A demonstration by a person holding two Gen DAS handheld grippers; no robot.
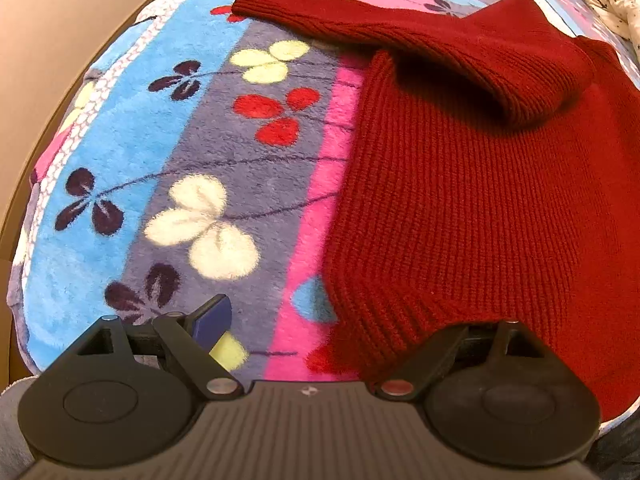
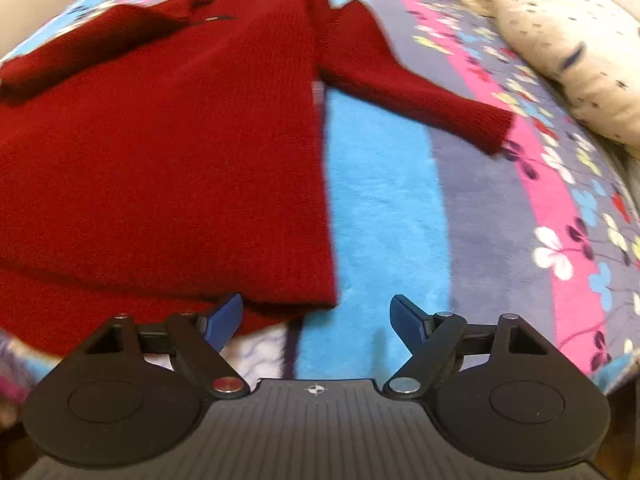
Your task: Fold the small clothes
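One dark red ribbed knit sweater [image 1: 472, 200] lies spread flat on a fleece blanket [image 1: 208, 152] with blue, purple and pink stripes and a clover-like flower print. No basket, box or other container shows in either view. The sweater has two sleeves: in the left wrist view one sleeve [image 1: 360, 20] runs out to the left across the blanket, its upper part lapping over the body; in the right wrist view the other sleeve [image 2: 420, 92] stretches away to the right, its cuff resting on a pink stripe.

The left gripper [image 1: 344, 316] hangs over the sweater's bottom hem corner. Its jaws stand wide apart; one blue pad [image 1: 212, 320] is over bare blanket, while the other is hidden beneath the ribbed hem, so nothing is pinched.

The right gripper [image 2: 318, 320] sits at the opposite hem corner, its two blue pads [image 2: 226, 320] spread, one at the edge of the red knit and the other over the blue stripe, clamping nothing.

One cream pillow [image 2: 568, 52] with small dark specks lies at the blanket's far right.
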